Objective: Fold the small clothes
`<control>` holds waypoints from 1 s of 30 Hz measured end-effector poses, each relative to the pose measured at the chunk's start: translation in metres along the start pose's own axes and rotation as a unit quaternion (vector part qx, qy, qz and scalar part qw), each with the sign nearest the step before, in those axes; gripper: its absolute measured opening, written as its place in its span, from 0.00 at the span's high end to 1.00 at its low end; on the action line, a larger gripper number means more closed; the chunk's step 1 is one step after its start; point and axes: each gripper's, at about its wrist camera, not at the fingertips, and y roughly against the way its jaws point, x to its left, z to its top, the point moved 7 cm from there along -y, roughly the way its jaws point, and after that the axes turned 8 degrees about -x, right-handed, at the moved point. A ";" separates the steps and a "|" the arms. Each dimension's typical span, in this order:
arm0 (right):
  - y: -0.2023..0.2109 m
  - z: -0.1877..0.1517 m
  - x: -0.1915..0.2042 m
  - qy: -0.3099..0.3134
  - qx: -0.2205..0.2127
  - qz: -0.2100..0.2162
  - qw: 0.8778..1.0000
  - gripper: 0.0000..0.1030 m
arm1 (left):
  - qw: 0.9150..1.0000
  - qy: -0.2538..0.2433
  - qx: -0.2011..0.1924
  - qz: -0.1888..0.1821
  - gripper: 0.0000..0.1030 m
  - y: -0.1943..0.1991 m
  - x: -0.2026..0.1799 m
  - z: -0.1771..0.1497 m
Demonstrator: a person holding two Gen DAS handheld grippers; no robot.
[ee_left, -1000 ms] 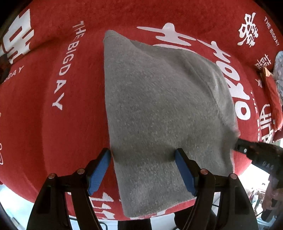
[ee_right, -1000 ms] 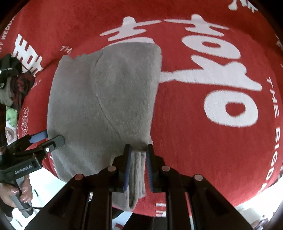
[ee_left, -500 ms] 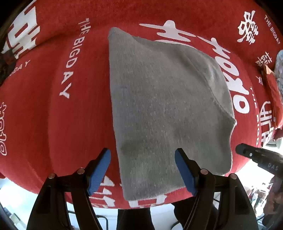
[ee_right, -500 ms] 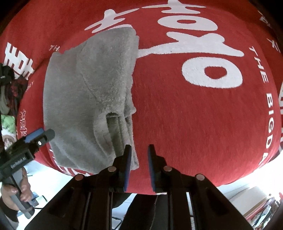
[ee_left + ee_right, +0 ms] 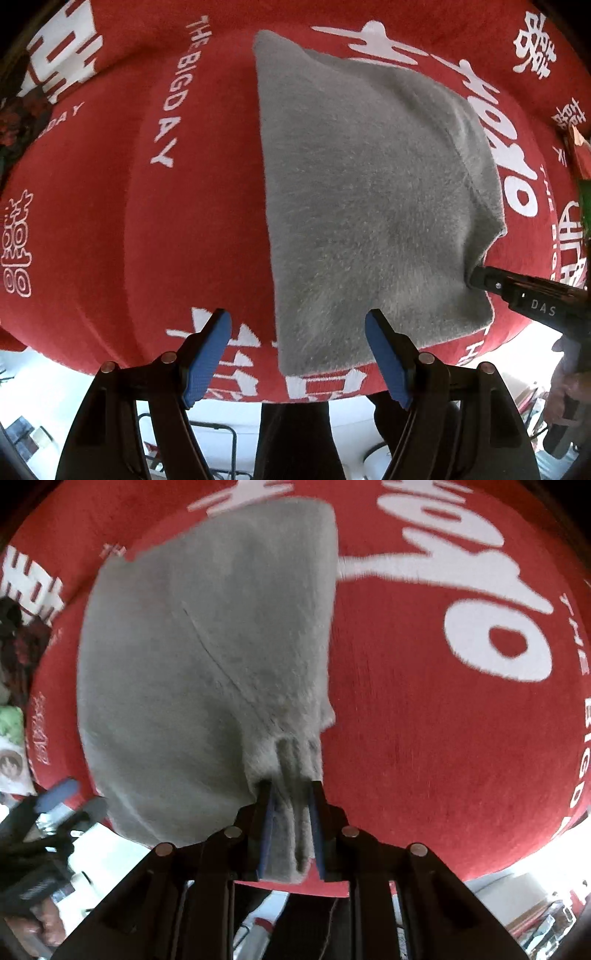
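Note:
A folded grey fleece garment (image 5: 362, 192) lies on a red cloth with white lettering (image 5: 110, 221). My left gripper (image 5: 297, 354) is open and hovers over the garment's near left corner without touching it. My right gripper (image 5: 290, 805) is shut on the garment's bunched near right edge (image 5: 291, 760), which shows between its jaws. In the left wrist view the right gripper (image 5: 476, 277) meets the garment's right edge. In the right wrist view the left gripper (image 5: 70, 797) shows at the lower left and the garment (image 5: 207, 657) fills the middle.
The red cloth (image 5: 443, 720) covers the whole work surface and ends at a near edge just ahead of both grippers. Other clothes (image 5: 11, 738) lie at the far left in the right wrist view. A red item (image 5: 581, 155) lies at the right edge.
Half a second ago my right gripper stood off the garment, jaws apart. It has moved back to the edge and shut on it. My left gripper has stayed open and pulled back.

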 end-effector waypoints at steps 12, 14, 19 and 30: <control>0.065 0.010 -0.015 -0.030 -0.010 -0.006 0.999 0.51 | 1.000 0.009 -0.019 -0.005 0.26 0.039 -0.007 0.018; 0.077 0.013 -0.008 -0.026 -0.019 0.001 0.999 0.46 | 1.000 0.000 -0.030 -0.005 0.26 0.051 -0.014 0.024; 0.099 0.020 0.014 -0.016 -0.039 -0.010 0.999 0.29 | 0.999 -0.012 -0.043 0.002 0.26 0.072 -0.022 0.035; 0.127 0.025 0.038 -0.006 -0.073 -0.021 0.997 0.15 | 0.997 0.010 -0.069 0.017 0.01 0.099 -0.020 0.038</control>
